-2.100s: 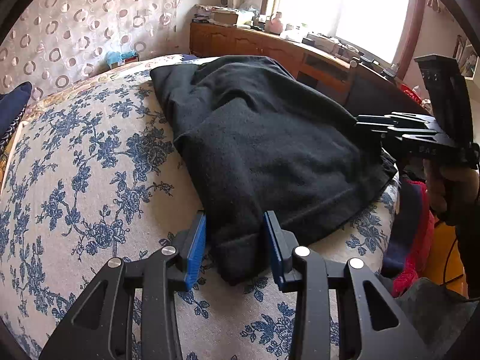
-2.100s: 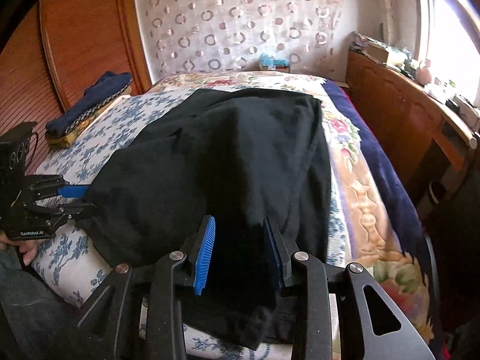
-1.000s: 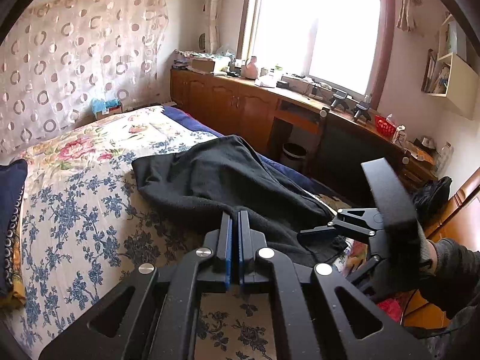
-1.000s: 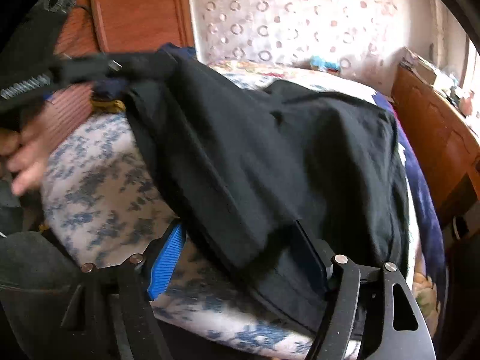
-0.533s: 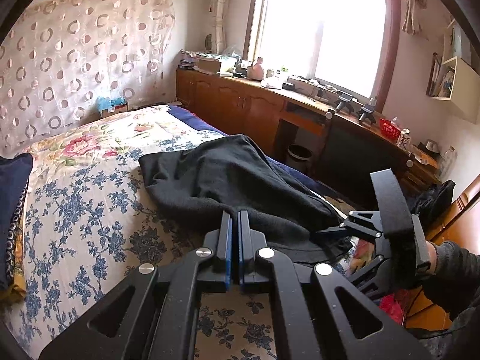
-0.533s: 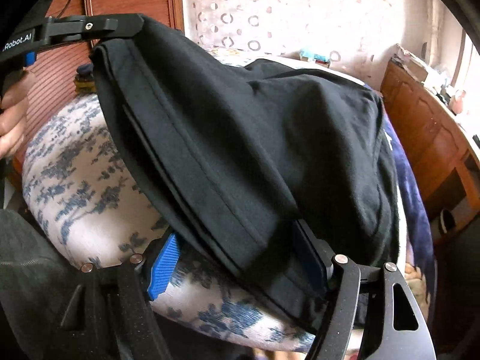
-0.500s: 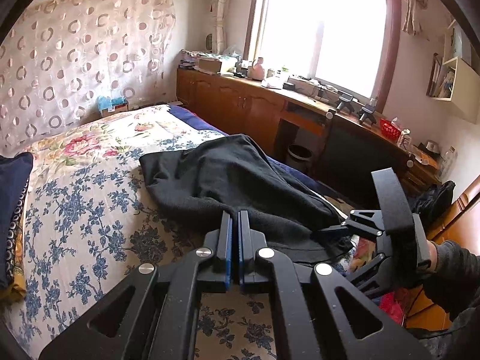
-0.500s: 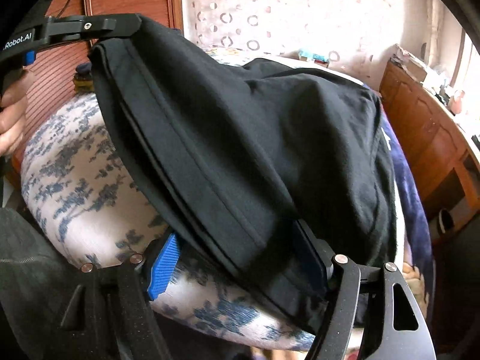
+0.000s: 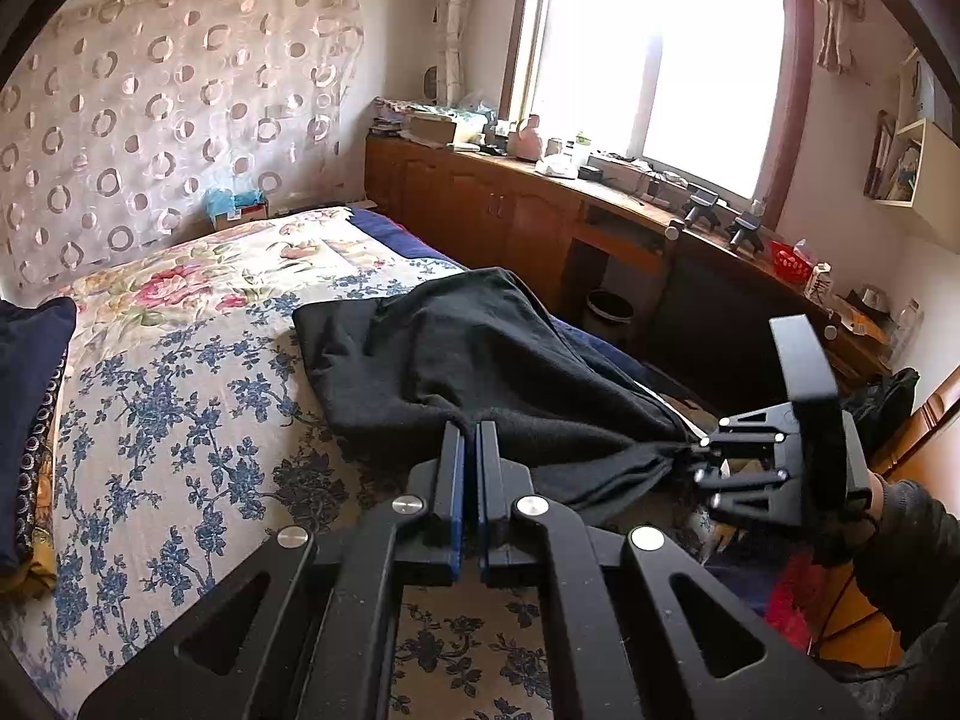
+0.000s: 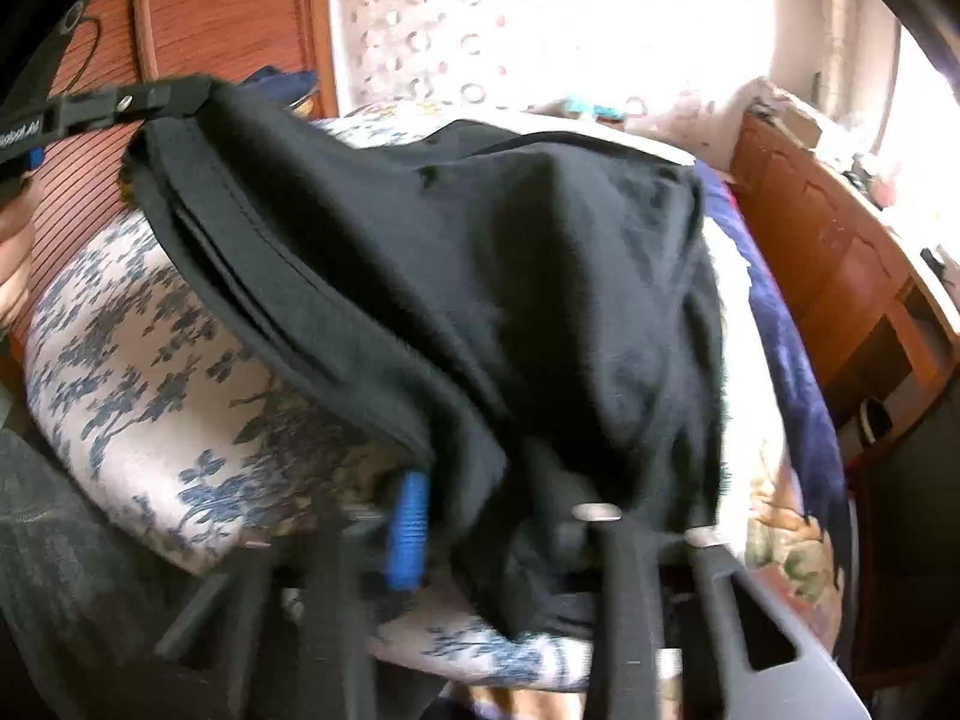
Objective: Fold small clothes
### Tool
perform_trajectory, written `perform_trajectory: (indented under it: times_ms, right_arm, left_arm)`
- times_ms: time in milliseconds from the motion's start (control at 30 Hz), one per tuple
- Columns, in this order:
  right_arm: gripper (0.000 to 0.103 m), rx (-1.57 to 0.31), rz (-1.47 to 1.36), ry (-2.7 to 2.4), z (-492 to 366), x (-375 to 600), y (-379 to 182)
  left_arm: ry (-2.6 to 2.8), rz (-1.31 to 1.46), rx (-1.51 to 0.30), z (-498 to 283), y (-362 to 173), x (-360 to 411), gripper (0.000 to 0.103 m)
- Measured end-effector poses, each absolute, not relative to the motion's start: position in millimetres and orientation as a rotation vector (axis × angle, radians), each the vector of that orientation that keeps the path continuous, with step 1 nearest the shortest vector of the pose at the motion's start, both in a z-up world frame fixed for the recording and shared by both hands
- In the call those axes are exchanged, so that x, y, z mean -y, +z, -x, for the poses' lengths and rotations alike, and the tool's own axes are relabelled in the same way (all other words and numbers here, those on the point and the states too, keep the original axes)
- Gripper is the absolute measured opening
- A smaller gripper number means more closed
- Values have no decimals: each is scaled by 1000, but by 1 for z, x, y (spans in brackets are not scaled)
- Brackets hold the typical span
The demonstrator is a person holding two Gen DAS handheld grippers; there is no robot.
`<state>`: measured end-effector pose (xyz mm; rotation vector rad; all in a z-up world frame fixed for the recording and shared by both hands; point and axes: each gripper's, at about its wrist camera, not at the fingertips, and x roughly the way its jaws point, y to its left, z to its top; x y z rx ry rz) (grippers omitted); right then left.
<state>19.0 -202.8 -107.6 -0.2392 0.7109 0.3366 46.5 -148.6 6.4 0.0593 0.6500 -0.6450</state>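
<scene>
A black garment (image 9: 480, 348) lies across the flowered bed, its near hem lifted off the cover. My left gripper (image 9: 471, 429) is shut on one corner of that hem and holds it up, and it shows at the upper left of the right wrist view as the left gripper (image 10: 198, 93). At the hem's other end my right gripper (image 9: 696, 459) pinches the cloth. In the blurred right wrist view the black garment (image 10: 540, 240) drapes over the right gripper (image 10: 474, 498); its jaws are closing with the hem between them. One blue pad (image 10: 408, 516) shows and the other is hidden by cloth.
The bed (image 9: 168, 396) has a blue-flowered cover. A dark blue pile (image 9: 30, 390) sits at its left edge. Wooden cabinets (image 9: 480, 210) with clutter run under the window. A wooden panel (image 10: 228, 12) stands behind the left gripper. A sleeved arm (image 9: 900, 540) holds the right gripper.
The right gripper's jaws, wide around the hem before, have come together on it, and its view has gone blurred. The left gripper stays shut on its corner in the same place.
</scene>
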Motion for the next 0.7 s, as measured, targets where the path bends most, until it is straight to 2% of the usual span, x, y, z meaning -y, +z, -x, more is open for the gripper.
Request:
perform_trajectory:
  times_ms: [100,233,467,700]
  right_arm:
    - [7,-675,187,297,-21,213,-100]
    - [6,-594,180,249,-26,214,-76]
    - [6,-470,217,222,-68,210,-20]
    - [6,-483,269,245,-139,195,-2]
  left_arm:
    - [-644,-90,-645,-48,9,152,4]
    - [-636,-112,-621,-57,20,157,4]
    - [-586,-148,-605,-117,37,162,4]
    - [-546,-131,-668,-185,25,163,4]
